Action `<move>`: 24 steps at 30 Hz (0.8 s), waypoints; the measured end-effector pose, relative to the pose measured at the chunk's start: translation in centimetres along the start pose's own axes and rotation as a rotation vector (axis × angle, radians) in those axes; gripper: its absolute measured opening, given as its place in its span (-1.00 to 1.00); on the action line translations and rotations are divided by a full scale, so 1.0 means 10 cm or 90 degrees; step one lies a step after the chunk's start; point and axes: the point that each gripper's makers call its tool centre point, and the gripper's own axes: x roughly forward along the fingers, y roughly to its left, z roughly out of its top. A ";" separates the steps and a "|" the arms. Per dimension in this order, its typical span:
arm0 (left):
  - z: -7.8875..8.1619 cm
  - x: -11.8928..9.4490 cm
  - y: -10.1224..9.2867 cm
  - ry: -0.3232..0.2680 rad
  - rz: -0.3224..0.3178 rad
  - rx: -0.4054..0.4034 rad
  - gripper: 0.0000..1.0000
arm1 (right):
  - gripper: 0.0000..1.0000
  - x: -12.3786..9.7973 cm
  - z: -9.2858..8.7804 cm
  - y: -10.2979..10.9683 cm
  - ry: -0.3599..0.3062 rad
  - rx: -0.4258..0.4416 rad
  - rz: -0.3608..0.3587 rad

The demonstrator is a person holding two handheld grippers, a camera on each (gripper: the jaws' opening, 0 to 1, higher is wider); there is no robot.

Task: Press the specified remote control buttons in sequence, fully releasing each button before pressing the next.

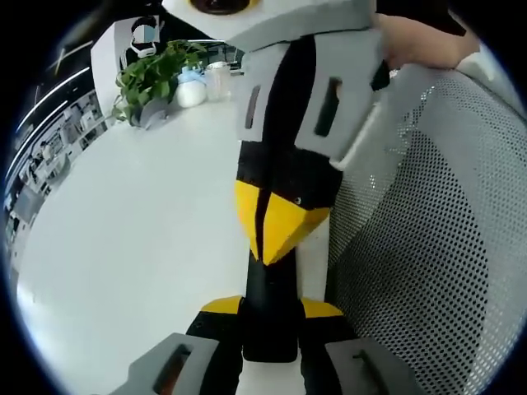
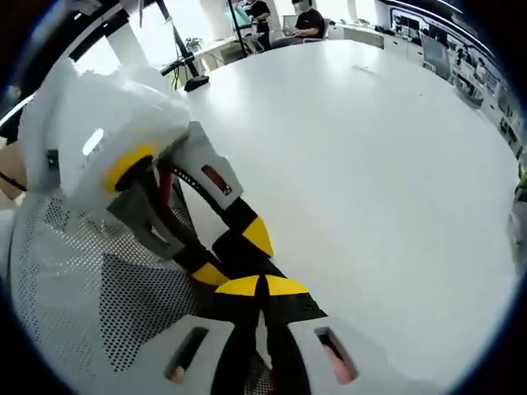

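Left gripper (image 1: 270, 317) sat at the bottom of the left gripper view, its yellow-tipped black jaws pinching the near end of a slim black remote control (image 1: 269, 304) that ran up the middle of the view. Right gripper (image 1: 272, 230) came down from the top of that view, yellow tips pressed together into a point touching the remote's upper face. A hand (image 1: 420, 41) held it from behind.

Right gripper view: right gripper (image 2: 262, 288) with jaws closed tip to tip, meeting the left gripper (image 2: 235, 247) over the dark remote; remote mostly hidden there, buttons not readable.

Both sat over a wide white tabletop (image 1: 132, 222), beside a grey perforated mesh chair back (image 1: 436, 247). Far edge of the tabletop carried a green leafy potted plant (image 1: 152, 78) and a white jar (image 1: 192, 92). Seated people (image 2: 309, 20) were at desks beyond the tabletop.
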 end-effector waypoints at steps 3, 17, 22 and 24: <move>0.00 0.00 0.00 0.000 0.000 -0.001 -0.51 | -1.00 -0.10 0.10 -0.02 -0.038 0.015 -0.008; 0.00 0.00 0.00 0.000 0.001 -0.002 -0.51 | -1.00 -1.12 0.50 -0.14 -0.293 0.075 -0.120; 0.00 0.00 0.00 0.001 0.001 -0.003 -0.51 | -1.00 -1.60 0.65 -0.07 -0.445 0.159 -0.087; 0.00 0.00 0.00 -0.001 0.002 -0.003 -0.51 | -1.00 -1.80 0.69 -0.12 -0.503 0.163 -0.115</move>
